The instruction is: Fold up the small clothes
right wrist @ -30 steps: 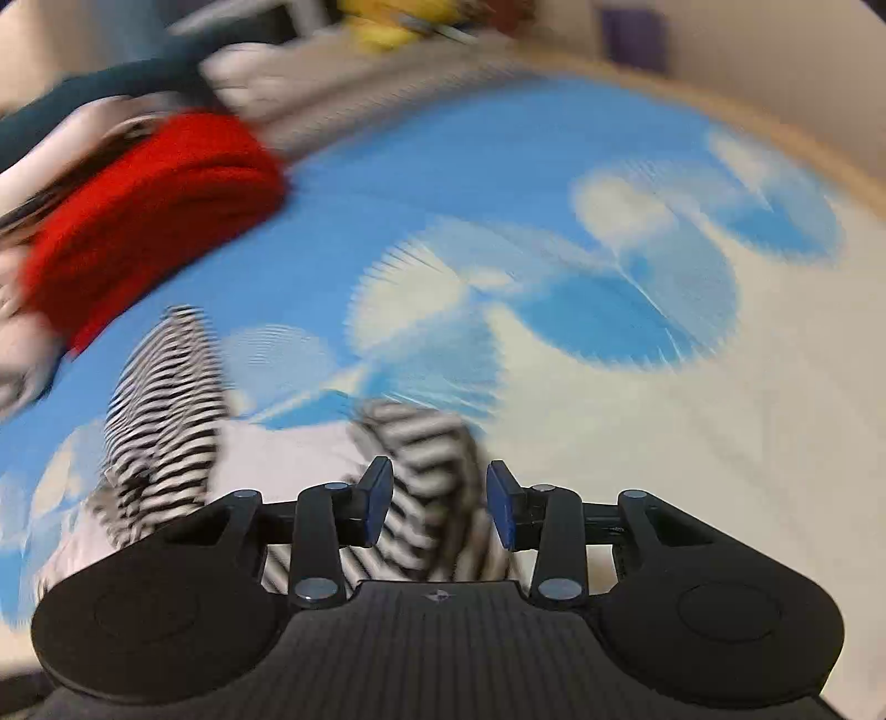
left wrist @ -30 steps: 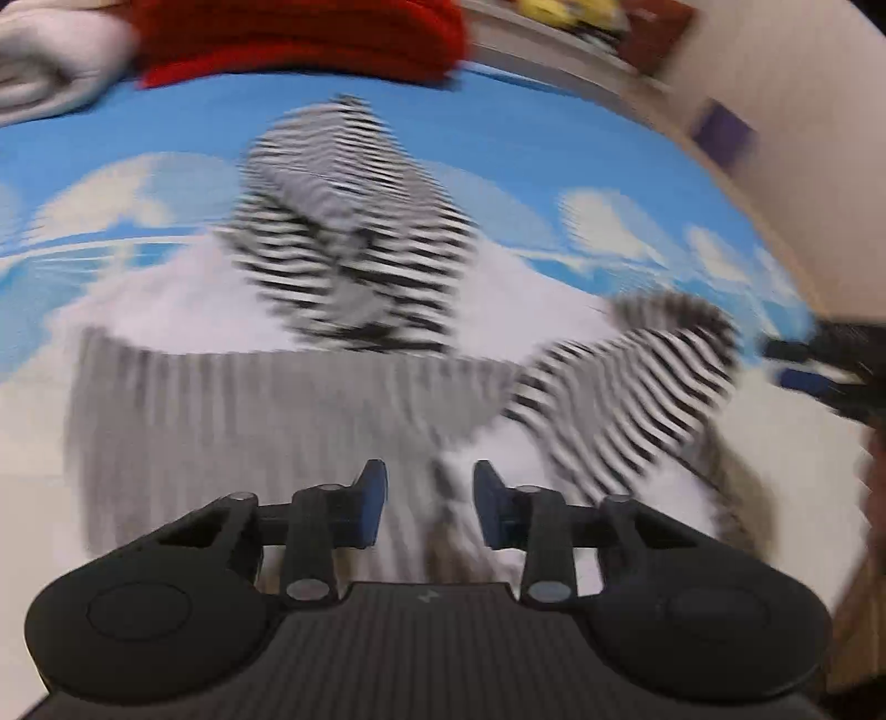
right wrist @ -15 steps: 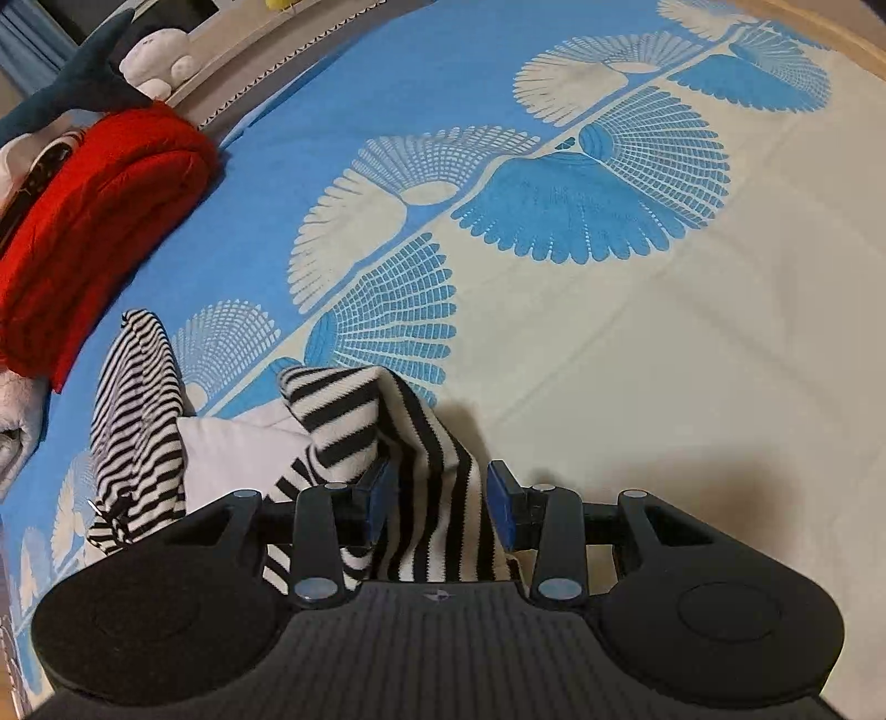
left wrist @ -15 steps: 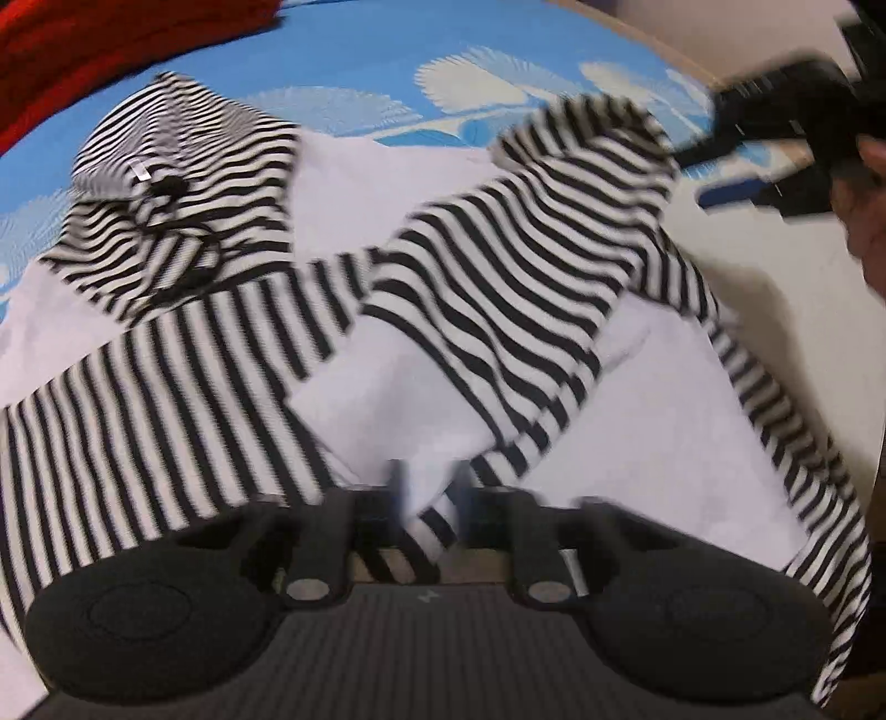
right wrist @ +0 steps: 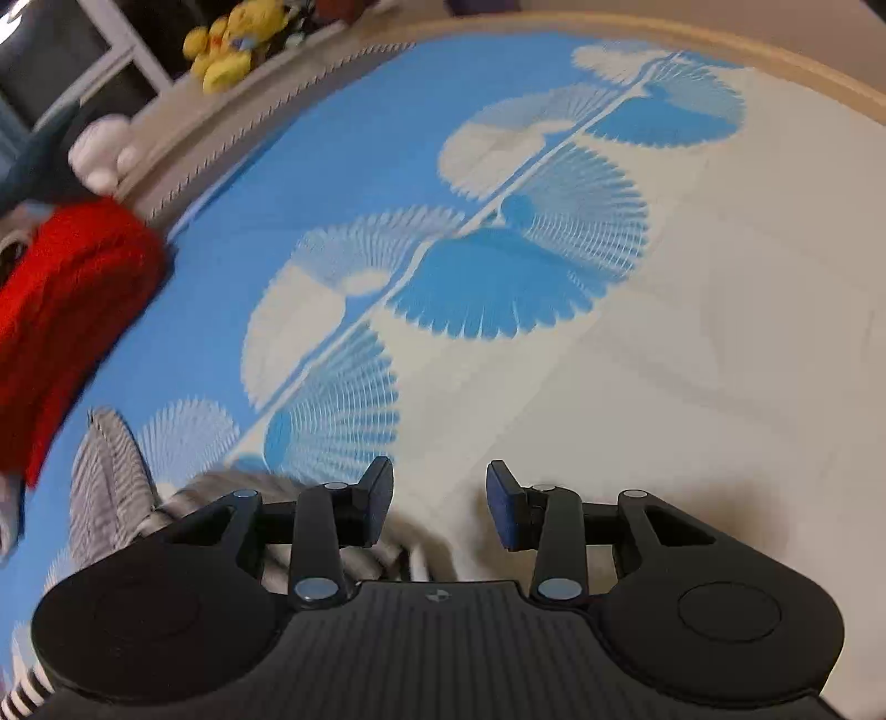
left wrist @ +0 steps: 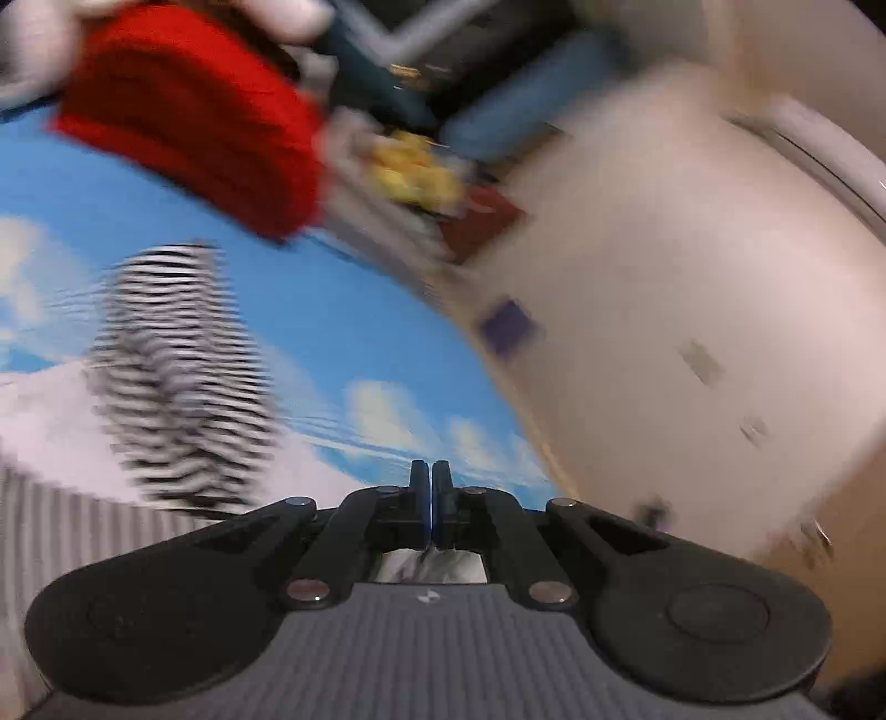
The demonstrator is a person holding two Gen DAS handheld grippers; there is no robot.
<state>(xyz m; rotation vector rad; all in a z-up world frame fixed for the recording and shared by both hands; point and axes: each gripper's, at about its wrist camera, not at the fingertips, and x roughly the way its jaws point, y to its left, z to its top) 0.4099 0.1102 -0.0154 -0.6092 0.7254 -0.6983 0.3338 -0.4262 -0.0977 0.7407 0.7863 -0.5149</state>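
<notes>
Two tongs show, one per wrist view, over a bed whose sheet (right wrist: 498,166) is blue and cream with a fan print. The left tongs (left wrist: 431,501) have their blue pads pressed together with hardly a gap; behind them, inside the frame, a scrap of pale cloth shows, but whether it is pinched between the pads I cannot tell, since that view is smeared with blur. The black-and-white striped garment (left wrist: 177,376) lies on the sheet, ahead of the left tongs and to their left in that view, one striped part heaped up above a flatter striped stretch that runs toward the lower left edge. Beyond the garment, near the bed's far edge, sits a folded red knit (left wrist: 194,116), and past it a yellow soft toy (left wrist: 415,171), both blurred. The right tongs (right wrist: 440,504) stand wide apart with nothing between the pads. In the right wrist view the striped garment (right wrist: 111,476) lies to the left of those tongs, a fold of it passing under their left finger (right wrist: 379,498). The red knit (right wrist: 66,310) lies beyond the garment at the left edge, and a yellow duck toy (right wrist: 227,44) sits on the ledge past the bed's edge.
</notes>
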